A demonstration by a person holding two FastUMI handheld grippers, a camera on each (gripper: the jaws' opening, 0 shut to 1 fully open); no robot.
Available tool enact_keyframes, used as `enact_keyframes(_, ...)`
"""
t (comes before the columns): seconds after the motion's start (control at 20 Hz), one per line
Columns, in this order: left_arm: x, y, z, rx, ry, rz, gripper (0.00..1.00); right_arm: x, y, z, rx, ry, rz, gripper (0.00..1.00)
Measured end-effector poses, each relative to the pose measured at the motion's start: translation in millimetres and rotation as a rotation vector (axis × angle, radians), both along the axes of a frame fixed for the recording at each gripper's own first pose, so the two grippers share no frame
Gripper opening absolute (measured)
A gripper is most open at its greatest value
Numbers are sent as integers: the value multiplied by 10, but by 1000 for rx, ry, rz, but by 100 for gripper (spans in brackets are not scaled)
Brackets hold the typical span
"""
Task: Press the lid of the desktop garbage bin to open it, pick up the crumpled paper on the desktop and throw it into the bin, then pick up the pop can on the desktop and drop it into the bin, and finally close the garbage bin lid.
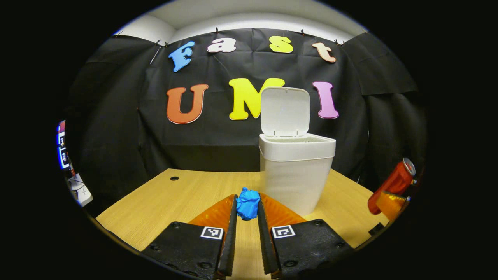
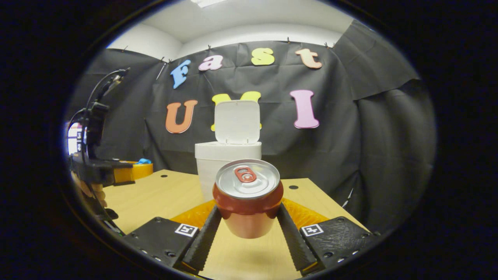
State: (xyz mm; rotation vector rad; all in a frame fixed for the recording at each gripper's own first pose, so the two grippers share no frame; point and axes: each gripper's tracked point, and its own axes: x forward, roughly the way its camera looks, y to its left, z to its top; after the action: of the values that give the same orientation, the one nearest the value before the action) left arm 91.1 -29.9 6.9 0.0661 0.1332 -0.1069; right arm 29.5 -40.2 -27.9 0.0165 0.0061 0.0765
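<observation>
Left gripper view, left to right: a lit screen (image 1: pixel 62 144) sat at the far left edge, content unreadable, with a white device (image 1: pixel 80 191) just below it, off the table. The black cloth wall (image 1: pixel 116 116) ran across the back under a pale ceiling (image 1: pixel 249 15). The wooden table (image 1: pixel 163 202) was light-grained, with a small dark hole (image 1: pixel 174 178) near its back-left edge. The left gripper (image 1: pixel 247 210) was closed on the crumpled paper (image 1: pixel 248 203), a blue wad pinched between both fingers, above the table just in front-left of the bin. The white garbage bin (image 1: pixel 295 175) stood on the table right of centre, its lid (image 1: pixel 285 111) upright and open. At the far right the pop can (image 1: pixel 393 184) was tilted, red, clear of the table edge, with the right gripper's finger against it.

Right gripper view, left to right: a hand (image 2: pixel 91 190) held the left gripper at the left edge, cables rising above it, blue paper at its tip. The table carried two dark holes, one back-left (image 2: pixel 163 175) and one back-right (image 2: pixel 293 187). The bin stood mid-table behind the can, lid up. The right gripper (image 2: pixel 248 221) clamped the can with both fingers on its sides, lifted off the table, top facing the camera, shadow on the wood below. To the right, black cloth draped down past the table edge.
</observation>
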Motion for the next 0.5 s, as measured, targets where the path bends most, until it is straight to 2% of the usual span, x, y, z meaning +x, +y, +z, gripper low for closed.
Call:
enact_keyframes(0.15, 286, -239, 327, 18, -43, -20, 31, -82, -82, -6, -6, -9, 11, 81)
enact_keyframes(0.3, 602, -588, 544, -4, -97, -88, 31, -144, -182, -48, 48, -7, 18, 81)
enact_keyframes(0.35, 712, -645, 593, -9, -114, -93, 28, -158, -240, -59, 72, -7, 14, 81)
enact_keyframes(0.4, 807, -673, 662, -12, -140, -94, 31, -163, -301, -64, 93, -10, 12, 81)
enact_keyframes(0.45, 907, -714, 760, -11, -175, -94, 28, -171, -347, -78, 115, -10, 11, 81)
enact_keyframes(0.5, 1023, -753, 855, -20, -210, -101, 31, -165, -405, -101, 135, -5, 7, 81)
